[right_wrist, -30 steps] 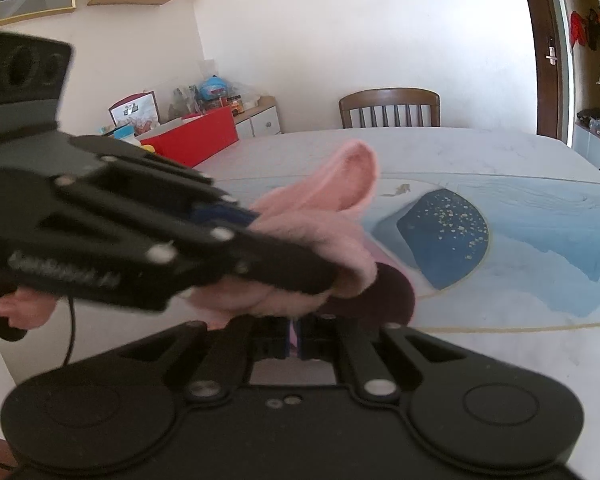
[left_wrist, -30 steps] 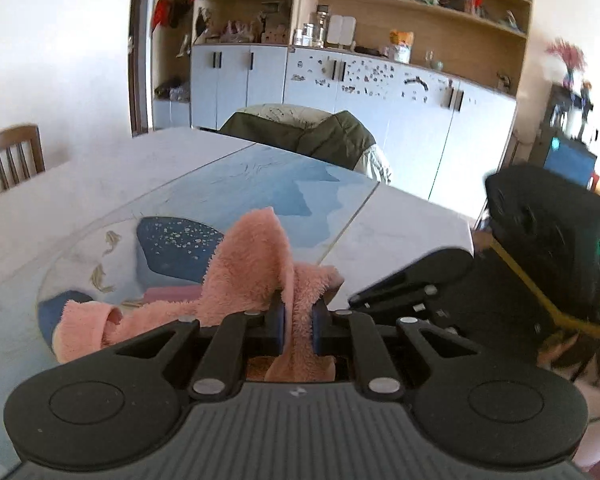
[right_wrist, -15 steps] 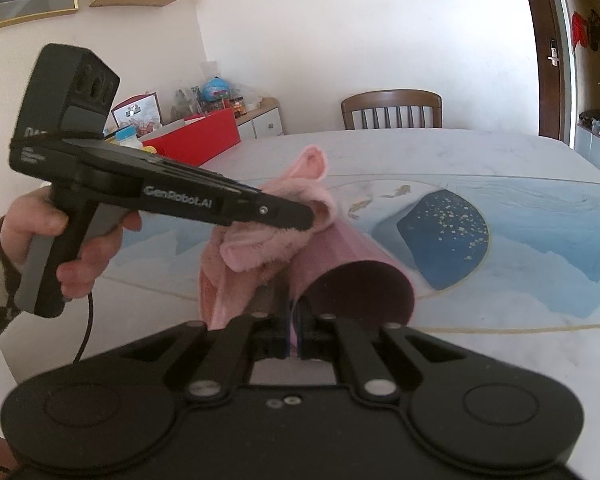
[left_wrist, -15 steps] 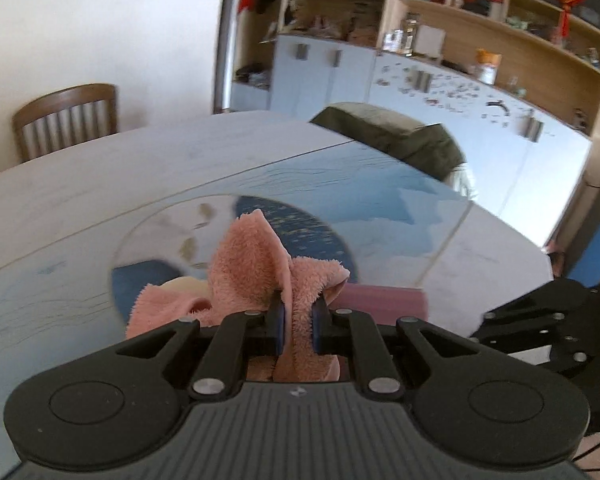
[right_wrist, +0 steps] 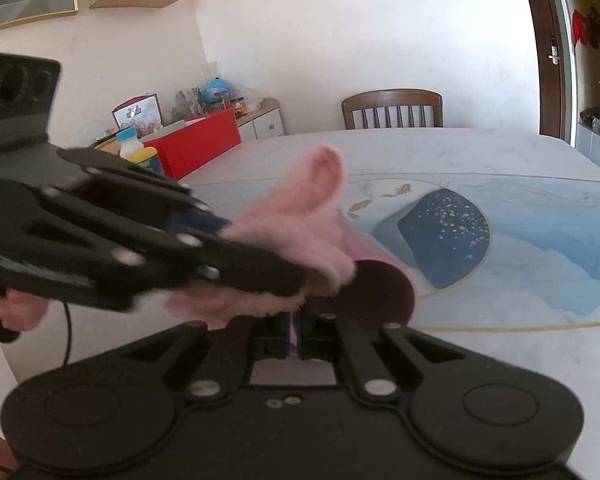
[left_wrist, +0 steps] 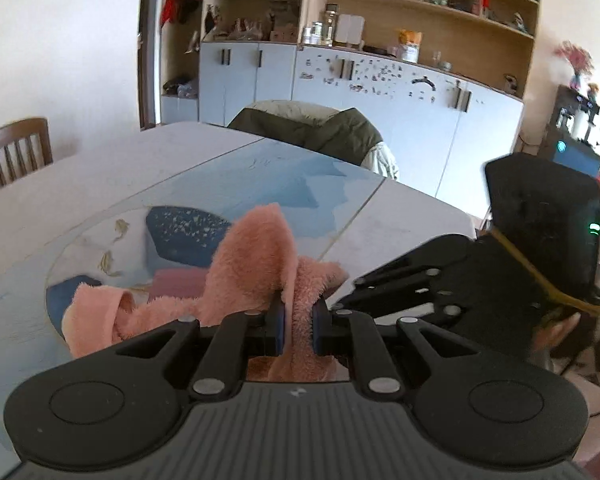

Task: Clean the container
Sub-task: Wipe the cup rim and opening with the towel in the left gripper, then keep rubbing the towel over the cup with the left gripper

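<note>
Indoors, blue-patterned table (left_wrist: 260, 176), wooden chair (right_wrist: 392, 110), cabinets (left_wrist: 380, 96), shelf clutter perhaps jars.

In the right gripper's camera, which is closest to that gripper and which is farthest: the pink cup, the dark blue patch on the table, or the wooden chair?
1. Pink cup, held in the right gripper's jaws.
2. Dark blue patch, mid-table, to the right.
3. Wooden chair, beyond the table's far edge.

Probably a home dining room: table (left_wrist: 80, 200), wooden chair (right_wrist: 392, 110), cluttered shelves (left_wrist: 420, 28).
</note>
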`<state>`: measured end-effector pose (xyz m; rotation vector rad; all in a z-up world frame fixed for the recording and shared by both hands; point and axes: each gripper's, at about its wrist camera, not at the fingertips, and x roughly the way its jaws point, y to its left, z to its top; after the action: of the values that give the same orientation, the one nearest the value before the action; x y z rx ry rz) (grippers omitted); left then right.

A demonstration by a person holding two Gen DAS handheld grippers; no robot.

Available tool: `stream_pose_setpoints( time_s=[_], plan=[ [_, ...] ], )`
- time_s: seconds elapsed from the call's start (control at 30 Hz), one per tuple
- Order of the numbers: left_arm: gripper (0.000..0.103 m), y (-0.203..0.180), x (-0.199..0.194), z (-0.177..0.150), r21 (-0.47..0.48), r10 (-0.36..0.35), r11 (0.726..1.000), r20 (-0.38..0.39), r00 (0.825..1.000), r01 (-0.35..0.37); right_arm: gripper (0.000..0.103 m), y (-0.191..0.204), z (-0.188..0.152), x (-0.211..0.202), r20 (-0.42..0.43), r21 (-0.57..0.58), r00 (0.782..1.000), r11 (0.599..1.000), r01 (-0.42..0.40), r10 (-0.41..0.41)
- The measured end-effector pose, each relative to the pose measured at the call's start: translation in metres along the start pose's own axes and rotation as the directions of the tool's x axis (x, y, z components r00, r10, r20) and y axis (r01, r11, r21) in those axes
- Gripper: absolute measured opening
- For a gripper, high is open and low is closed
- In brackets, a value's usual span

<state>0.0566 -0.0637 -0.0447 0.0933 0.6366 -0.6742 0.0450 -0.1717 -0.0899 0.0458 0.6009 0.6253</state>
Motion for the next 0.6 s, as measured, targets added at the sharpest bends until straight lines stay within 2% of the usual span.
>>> stream_pose_setpoints(
  time_s=[0.07, 0.33, 0.43, 0.6],
  plan=[
    [0.012, 0.01, 0.001, -0.001, -0.049, -0.02, 0.999, 0.005, 1.0, 0.02, 0.003, 0.0, 0.0, -0.001, 0.0, -0.003, 1.0, 1.0, 0.003, -0.003],
    [0.012, 0.043, 0.005, -0.009, -0.121, 0.063, 0.991, -0.001, 0.998, -0.063, 0.003, 0.0, 0.0, -0.002, 0.002, -0.003, 1.0, 1.0, 0.0, 0.0],
    [0.012, 0.055, 0.011, -0.013, -0.149, 0.096, 0.984, -0.027, 0.995, -0.099, 0.003, 0.0, -0.001, -0.002, 0.002, -0.003, 1.0, 1.0, 0.001, -0.001],
    [0.012, 0.068, 0.016, -0.023, -0.191, 0.094, 0.976, -0.052, 0.994, -0.103, 0.003, 0.001, -0.001, -0.003, 0.005, -0.015, 1.0, 1.0, 0.009, -0.009]
  ],
)
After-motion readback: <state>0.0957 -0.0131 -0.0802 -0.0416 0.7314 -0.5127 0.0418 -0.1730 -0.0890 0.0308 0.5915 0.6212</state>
